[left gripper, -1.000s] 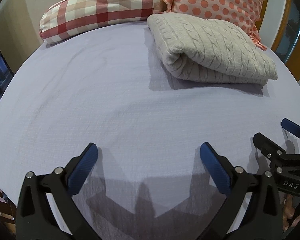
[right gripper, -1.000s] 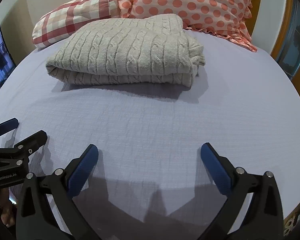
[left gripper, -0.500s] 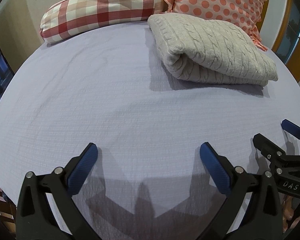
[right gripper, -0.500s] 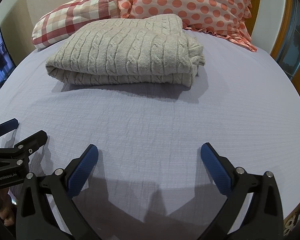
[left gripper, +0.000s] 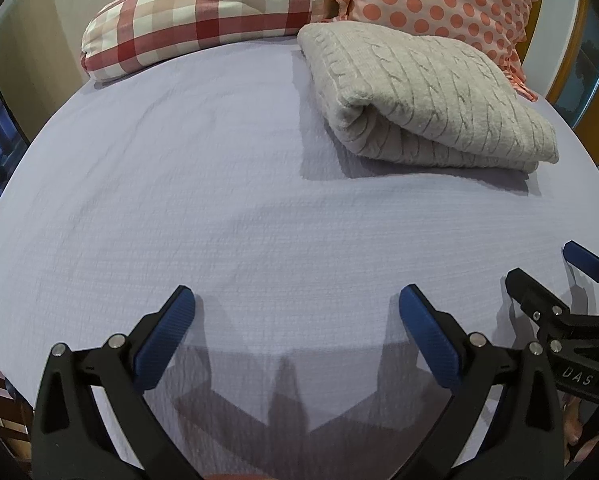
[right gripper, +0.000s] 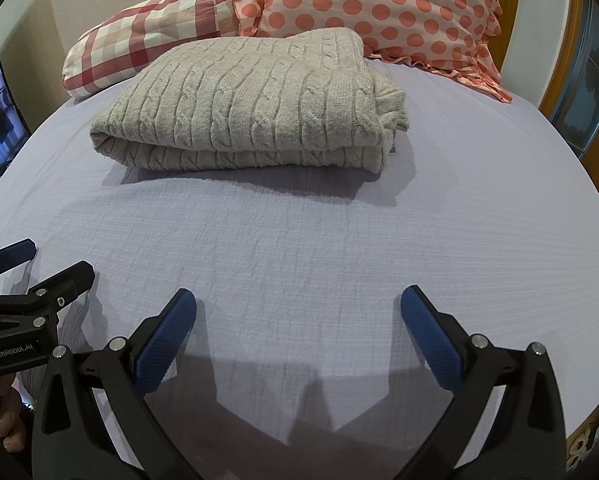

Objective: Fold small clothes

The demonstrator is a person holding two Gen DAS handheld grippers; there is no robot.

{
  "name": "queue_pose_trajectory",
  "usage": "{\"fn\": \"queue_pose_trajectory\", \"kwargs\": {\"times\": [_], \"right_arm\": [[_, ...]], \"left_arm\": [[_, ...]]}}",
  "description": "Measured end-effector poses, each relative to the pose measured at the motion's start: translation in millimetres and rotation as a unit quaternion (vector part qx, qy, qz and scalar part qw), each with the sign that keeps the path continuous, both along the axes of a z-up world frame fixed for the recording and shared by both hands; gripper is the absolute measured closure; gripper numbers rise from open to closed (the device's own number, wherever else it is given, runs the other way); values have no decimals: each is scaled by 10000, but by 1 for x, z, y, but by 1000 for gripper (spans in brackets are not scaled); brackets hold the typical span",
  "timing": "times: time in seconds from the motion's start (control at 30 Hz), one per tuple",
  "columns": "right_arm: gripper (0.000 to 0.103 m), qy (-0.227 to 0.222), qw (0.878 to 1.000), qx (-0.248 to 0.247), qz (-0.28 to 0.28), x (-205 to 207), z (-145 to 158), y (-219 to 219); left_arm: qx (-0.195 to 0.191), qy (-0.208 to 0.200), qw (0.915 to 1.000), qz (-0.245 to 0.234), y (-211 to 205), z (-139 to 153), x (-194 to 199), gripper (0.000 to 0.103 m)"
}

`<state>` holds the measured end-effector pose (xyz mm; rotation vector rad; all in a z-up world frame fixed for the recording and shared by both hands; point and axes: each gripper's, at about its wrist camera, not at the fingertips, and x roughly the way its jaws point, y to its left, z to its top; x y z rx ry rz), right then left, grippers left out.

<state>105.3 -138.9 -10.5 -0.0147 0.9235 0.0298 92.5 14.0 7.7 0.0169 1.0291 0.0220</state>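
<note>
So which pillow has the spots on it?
The pink pillow on the right, behind the folded sweater. It has round orange dots and a frilly edge; the other pillow, to its left, has red checks.

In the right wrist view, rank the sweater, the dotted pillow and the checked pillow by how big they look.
1. Sweater, though it lies nearer the camera, which flatters it.
2. Dotted pillow, close behind and cut off by the frame's top, so its place against the sweater is unsure.
3. Checked pillow, plainly smallest, partly hidden behind the sweater.
</note>
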Motion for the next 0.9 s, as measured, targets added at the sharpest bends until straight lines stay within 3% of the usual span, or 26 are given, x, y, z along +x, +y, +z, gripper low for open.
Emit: {"fn": "queue_pose_trajectory", "kwargs": {"times": [0.9], "right_arm": [[1,-2,10000,2,11,0,0,0]], "left_arm": [[2,23,10000,12,-1,0,0,2]]}}
